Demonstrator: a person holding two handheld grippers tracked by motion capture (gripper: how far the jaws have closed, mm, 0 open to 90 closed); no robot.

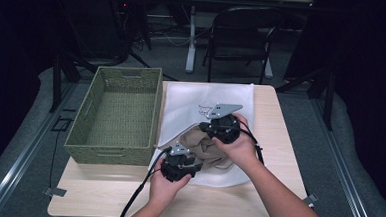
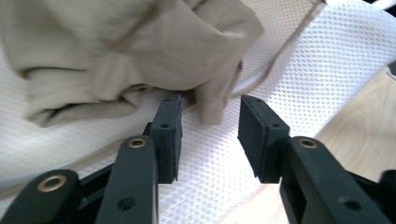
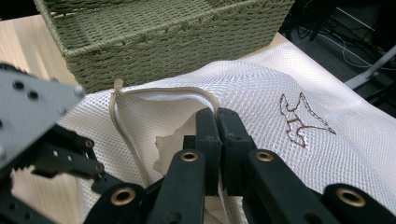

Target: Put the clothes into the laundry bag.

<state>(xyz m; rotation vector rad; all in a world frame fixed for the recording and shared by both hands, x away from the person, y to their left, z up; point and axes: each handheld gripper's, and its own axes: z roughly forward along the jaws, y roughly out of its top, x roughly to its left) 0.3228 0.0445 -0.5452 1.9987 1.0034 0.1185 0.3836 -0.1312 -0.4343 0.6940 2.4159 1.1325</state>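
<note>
A white mesh bag with a brown stitched figure lies on the table. A crumpled beige garment sits at the bag's mouth. My right gripper is shut on the bag's beige-trimmed rim and holds the mouth up; in the high view it sits just above the garment. My left gripper is open. A hanging fold of the garment dips between its jaws, and neither pad presses on it. In the high view the left gripper is at the garment's near edge.
A green woven basket stands at the table's left, right beside the bag; its wall rises just beyond the held rim. Bare wood lies near the front edge. A black chair stands behind the table.
</note>
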